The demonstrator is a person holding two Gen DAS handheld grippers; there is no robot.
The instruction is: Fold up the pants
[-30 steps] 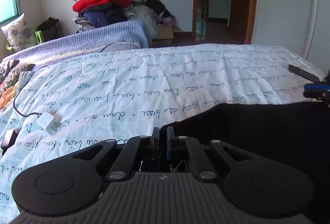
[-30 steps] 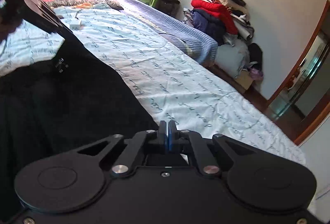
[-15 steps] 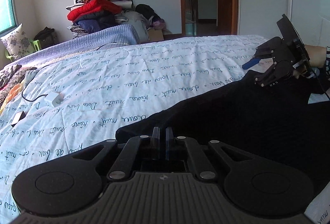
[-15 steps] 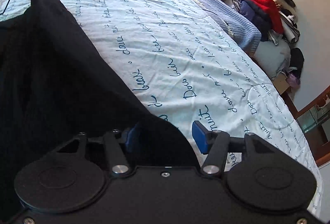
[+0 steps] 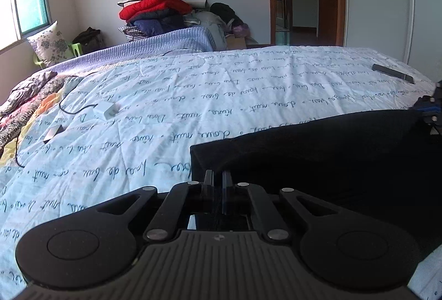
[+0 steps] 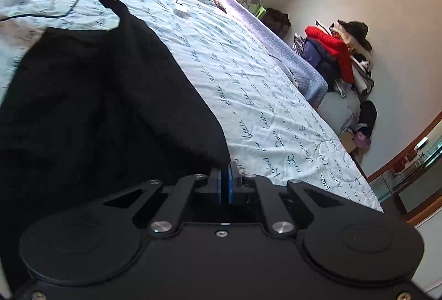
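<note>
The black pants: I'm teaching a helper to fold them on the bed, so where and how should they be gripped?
Grip the black pants at the two corners of one edge, coming in low along the bedspread. The left gripper and right gripper are each shut on a corner, so the cloth spans between them without bunching.

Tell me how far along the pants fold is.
Early to midway. Done: the pants are spread on the bed. In hand: both grippers, left and right, have jaws shut on corners of one edge, apparently mid-fold. Left: lay that edge over, let go, and probably fold again; no compact stack shows yet.
</note>
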